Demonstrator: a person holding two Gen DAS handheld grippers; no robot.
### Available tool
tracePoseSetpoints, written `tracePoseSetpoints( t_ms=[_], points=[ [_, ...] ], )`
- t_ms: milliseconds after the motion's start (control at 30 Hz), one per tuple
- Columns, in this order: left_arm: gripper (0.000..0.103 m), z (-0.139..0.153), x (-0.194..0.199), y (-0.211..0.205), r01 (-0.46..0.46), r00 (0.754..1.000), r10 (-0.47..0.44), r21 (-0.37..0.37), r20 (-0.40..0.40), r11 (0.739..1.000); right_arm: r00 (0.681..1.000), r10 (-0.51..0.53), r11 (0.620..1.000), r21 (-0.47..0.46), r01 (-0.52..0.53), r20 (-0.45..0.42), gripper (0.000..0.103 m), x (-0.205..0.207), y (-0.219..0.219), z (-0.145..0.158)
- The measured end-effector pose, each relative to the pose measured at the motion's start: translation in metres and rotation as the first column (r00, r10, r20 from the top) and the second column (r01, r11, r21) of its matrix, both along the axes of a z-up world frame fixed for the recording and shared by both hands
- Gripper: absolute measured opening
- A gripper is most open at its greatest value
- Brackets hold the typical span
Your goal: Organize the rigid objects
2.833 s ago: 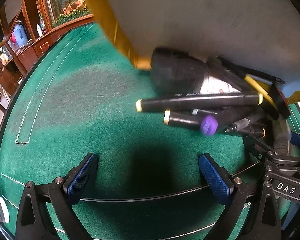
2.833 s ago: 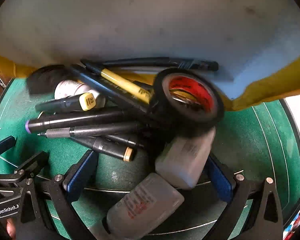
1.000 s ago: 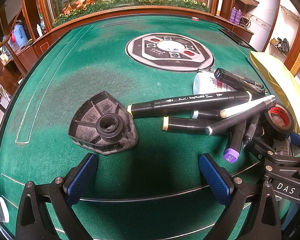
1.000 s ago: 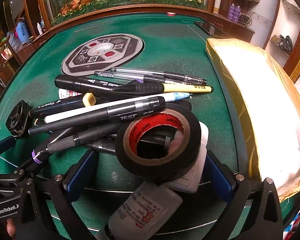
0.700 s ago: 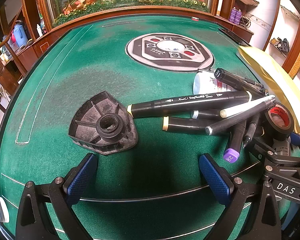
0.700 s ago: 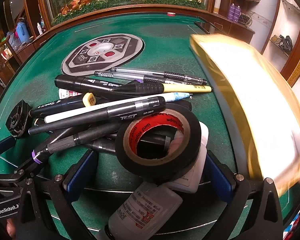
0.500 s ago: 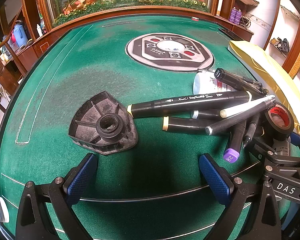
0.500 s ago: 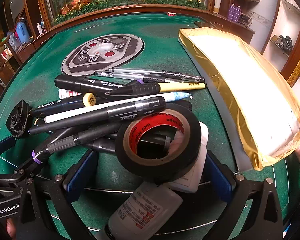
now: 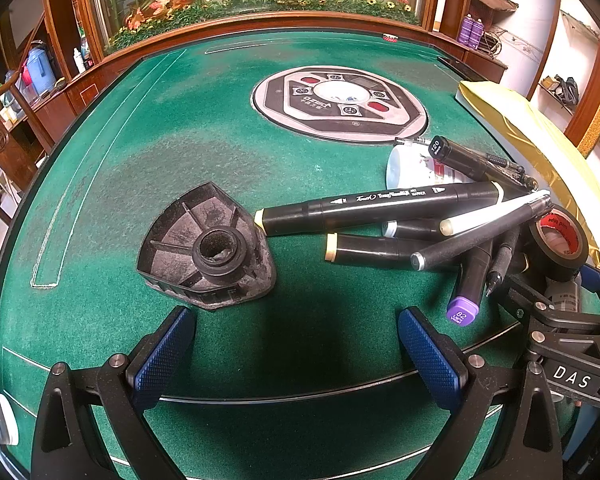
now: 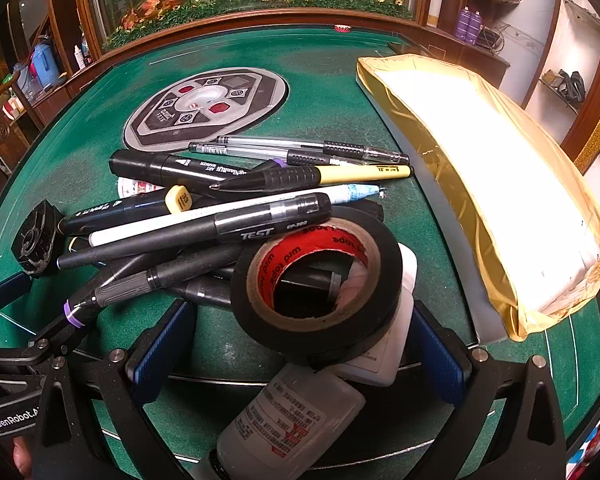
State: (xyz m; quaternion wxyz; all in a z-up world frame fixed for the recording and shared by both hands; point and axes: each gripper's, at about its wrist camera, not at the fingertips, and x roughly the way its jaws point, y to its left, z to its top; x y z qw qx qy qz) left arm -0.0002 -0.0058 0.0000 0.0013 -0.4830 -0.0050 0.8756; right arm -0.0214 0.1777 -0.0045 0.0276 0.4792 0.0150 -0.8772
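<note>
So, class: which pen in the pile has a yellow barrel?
The yellow-barrelled pen with the black ribbed grip, lying just below the two clear pens; the other pens and markers have black, white or clear barrels.

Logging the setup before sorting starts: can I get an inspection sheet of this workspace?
Surface: green felt table with a round control panel.
Job's things: piled pens and markers, black tape roll, two plastic bottles, black plastic base.
Clutter: gold padded envelope at the right edge.
Grippers: left gripper and right gripper open, holding nothing.
Cables: nothing seen.
Surroundings: wooden cabinets, artificial flowers behind glass.
</note>
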Motion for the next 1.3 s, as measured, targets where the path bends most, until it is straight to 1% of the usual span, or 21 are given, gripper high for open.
tracePoseSetpoints(
  t_ms=[300,333,367,433,467,500,533,600,667,700,733,767,800,900,967,1000,1033,1233,1300],
  points=[
    [0.102,-0.002,0.0,0.0,-0.016,1.0,0.016,0.001,-0.01,1.0,1.0,0.002,1.0,0.0,-0.002,-0.001,0.103,0.001,0.005,0.005],
    [0.103,-0.002,0.001,0.0,-0.016,1.0,0.017,0.0,-0.01,1.0,1.0,0.027,1.0,-0.001,-0.027,0.0,0.103,-0.002,0.006,0.002],
    [0.103,-0.002,0.002,0.001,-0.016,1.0,0.016,0.0,-0.01,1.0,0.997,0.077,0.997,-0.001,-0.077,0.005,0.103,-0.002,0.006,0.0],
    [0.102,-0.002,0.002,0.001,-0.015,1.0,0.015,0.0,-0.01,1.0,0.982,0.181,0.983,-0.012,-0.181,0.048,0.103,-0.007,0.0,-0.004],
    [0.102,-0.001,0.001,0.0,-0.01,1.0,0.01,-0.001,-0.01,1.0,0.978,0.2,0.979,-0.046,-0.198,0.062,0.103,-0.008,0.007,-0.002],
    [0.102,-0.001,0.003,0.0,0.0,1.0,0.0,-0.002,-0.01,1.0,0.978,0.201,0.978,-0.074,-0.197,0.051,0.103,-0.011,0.014,0.001],
    [0.102,-0.001,0.004,0.0,0.004,1.0,-0.004,0.001,-0.01,1.0,0.979,0.199,0.976,-0.096,-0.195,0.035,0.103,-0.003,0.018,0.006],
    [0.102,0.001,0.007,-0.001,0.011,1.0,-0.011,0.004,-0.001,1.0,0.969,0.247,0.961,-0.135,-0.241,0.026,0.102,0.006,0.022,0.012],
    [0.101,0.008,0.014,-0.004,0.023,0.999,-0.022,0.038,-0.025,0.999,0.97,0.245,0.956,-0.163,-0.242,-0.005,0.092,0.028,0.04,0.023],
    [0.101,0.013,0.018,-0.006,0.043,0.998,-0.041,0.053,-0.039,0.998,0.969,0.245,0.95,-0.198,-0.242,-0.011,0.082,0.034,0.046,0.027],
    [0.101,0.016,0.021,-0.006,0.055,0.998,-0.052,0.056,-0.045,0.997,0.967,0.254,0.94,-0.234,-0.248,-0.006,0.074,0.037,0.048,0.028],
    [0.1,0.018,0.024,-0.007,0.064,0.997,-0.061,0.055,-0.056,0.996,0.966,0.257,0.934,-0.257,-0.247,0.006,0.073,0.043,0.052,0.03],
    [0.098,0.02,0.029,-0.008,0.075,0.995,-0.071,0.047,-0.069,0.996,0.968,0.25,0.936,-0.261,-0.237,0.018,0.072,0.049,0.054,0.031],
    [0.094,0.022,0.036,-0.013,0.086,0.994,-0.083,0.042,-0.074,0.995,0.972,0.228,0.931,-0.303,-0.204,0.048,0.07,0.057,0.058,0.027],
    [0.094,0.022,0.039,-0.017,0.085,0.994,-0.081,0.05,-0.075,0.995,0.972,0.226,0.926,-0.326,-0.193,0.068,0.065,0.053,0.056,0.023],
    [0.093,0.023,0.04,-0.021,0.078,0.994,-0.073,0.054,-0.076,0.996,0.97,0.23,0.919,-0.345,-0.19,0.078,0.058,0.053,0.054,0.021],
    [0.093,0.024,0.041,-0.025,0.07,0.995,-0.065,0.057,-0.079,0.996,0.97,0.231,0.911,-0.367,-0.187,0.081,0.056,0.053,0.054,0.021],
    [0.092,0.03,0.037,-0.049,0.016,0.996,-0.008,0.081,-0.091,0.997,0.97,0.227,0.915,-0.36,-0.181,0.09,0.055,0.055,0.043,0.024],
    [0.092,0.032,0.032,-0.056,-0.006,0.996,0.014,0.088,-0.087,0.996,0.968,0.237,0.921,-0.338,-0.194,0.088,0.055,0.057,0.035,0.026]
  ],
)
